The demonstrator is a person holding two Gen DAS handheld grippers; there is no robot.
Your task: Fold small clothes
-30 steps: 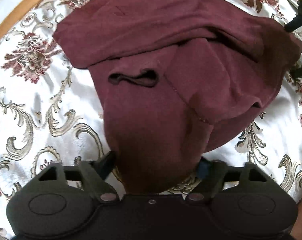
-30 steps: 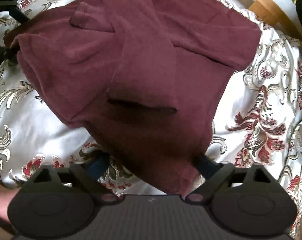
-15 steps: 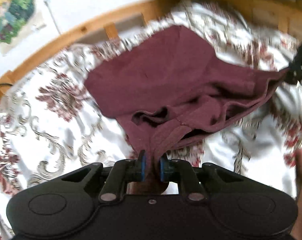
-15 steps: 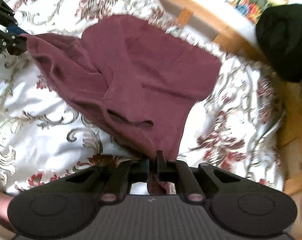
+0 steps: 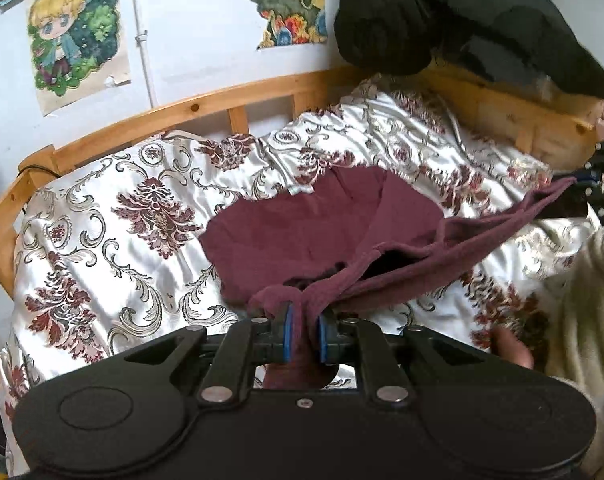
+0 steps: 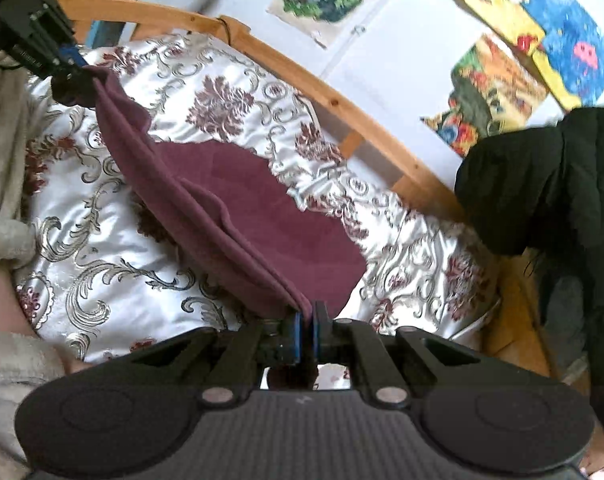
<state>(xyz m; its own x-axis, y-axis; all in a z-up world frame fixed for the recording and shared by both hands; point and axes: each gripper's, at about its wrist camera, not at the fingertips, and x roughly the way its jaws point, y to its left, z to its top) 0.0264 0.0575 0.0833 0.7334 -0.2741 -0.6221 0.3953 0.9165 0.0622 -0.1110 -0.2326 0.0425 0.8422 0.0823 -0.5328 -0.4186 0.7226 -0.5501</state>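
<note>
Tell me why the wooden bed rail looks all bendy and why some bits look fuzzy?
Left wrist view: the fisheye lens bows the wooden rail into an arc, and the right claw at the edge is smeared. Right wrist view: the rail curves likewise, the posters look soft, and the satin bedspread gleams with glare.

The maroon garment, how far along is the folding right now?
Early stage. Done: both grippers, left and right, are clamped on the garment. In hand: its near edge is lifted and stretched taut between them while the far part lies on the bedspread. Left: laying that edge over and finishing the folds.
</note>
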